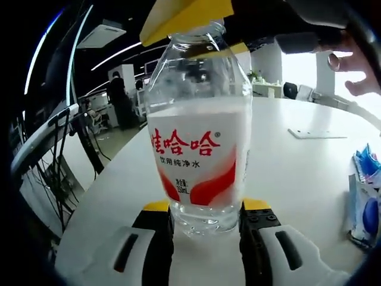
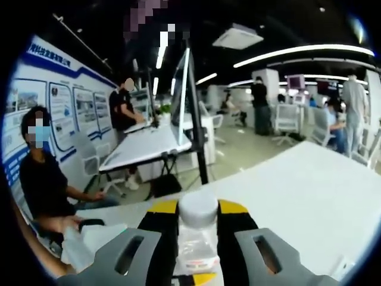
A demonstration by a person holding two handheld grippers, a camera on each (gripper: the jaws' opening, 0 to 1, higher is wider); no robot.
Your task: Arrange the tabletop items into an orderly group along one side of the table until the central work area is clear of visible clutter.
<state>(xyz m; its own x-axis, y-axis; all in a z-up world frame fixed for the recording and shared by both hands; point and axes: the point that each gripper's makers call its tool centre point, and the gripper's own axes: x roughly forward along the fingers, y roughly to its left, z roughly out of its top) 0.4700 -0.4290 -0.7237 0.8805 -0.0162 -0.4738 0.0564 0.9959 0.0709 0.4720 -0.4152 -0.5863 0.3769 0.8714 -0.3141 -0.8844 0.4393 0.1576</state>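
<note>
A clear water bottle (image 1: pixel 199 149) with a white and red label stands upright on the white table (image 1: pixel 309 179). My left gripper (image 1: pixel 205 210) is shut on its base, one black jaw with a yellow tip on each side. Yellow tips of my right gripper (image 1: pixel 184 15) sit at the bottle's top. In the right gripper view, my right gripper (image 2: pixel 198 207) is shut on the white cap (image 2: pixel 197 215), and the bottle's shoulder runs down between the jaws. A yellow tip of the left gripper (image 2: pixel 201 279) peeks out at the bottom.
A white card (image 1: pixel 315 133) lies flat further along the table. Blue and white packets (image 1: pixel 364 199) lie at its right edge. A hand (image 1: pixel 357 65) hovers at upper right. A seated person (image 2: pixel 41 179) and a crumpled white bag (image 2: pixel 89 241) are at the left of the table (image 2: pixel 309 196).
</note>
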